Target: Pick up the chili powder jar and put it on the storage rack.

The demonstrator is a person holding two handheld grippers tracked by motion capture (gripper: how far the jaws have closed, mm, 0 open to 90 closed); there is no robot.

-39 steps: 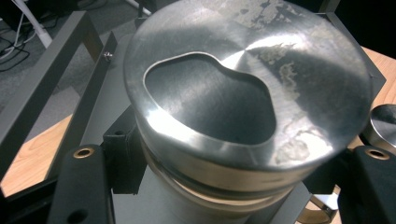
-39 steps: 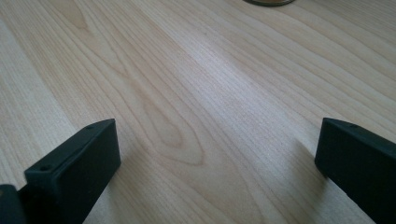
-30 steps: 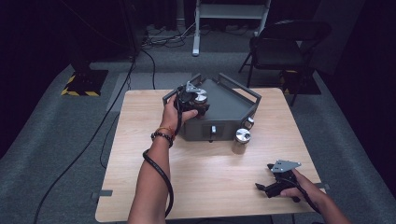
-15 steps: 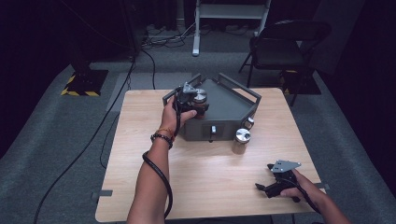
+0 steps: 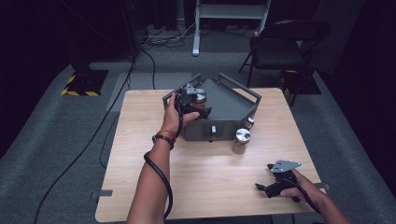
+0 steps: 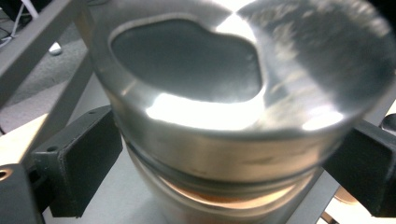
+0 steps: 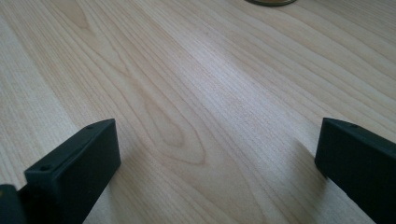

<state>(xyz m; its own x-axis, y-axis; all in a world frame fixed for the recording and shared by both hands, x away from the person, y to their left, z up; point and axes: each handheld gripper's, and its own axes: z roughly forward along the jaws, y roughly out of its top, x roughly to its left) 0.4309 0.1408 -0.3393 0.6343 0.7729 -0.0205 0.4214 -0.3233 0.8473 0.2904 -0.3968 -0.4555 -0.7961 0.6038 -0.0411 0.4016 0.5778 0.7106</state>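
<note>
Jar (image 6: 243, 107) with a metal lid stands upright between the jaws of the left gripper (image 5: 194, 103), over the near left corner of the grey tray (image 5: 233, 100). These jaws have just been opening; they flank the jar, and whether the pads still touch it I cannot tell. Its long axis runs vertical, so the next move is to back straight off. A 2nd jar (image 5: 241, 140) stands on the tabletop (image 5: 140, 140) before the tray. The right gripper (image 5: 275, 184) rests near the front edge, wide open, holding nothing. Count: 2 jars, 1 tray
</note>
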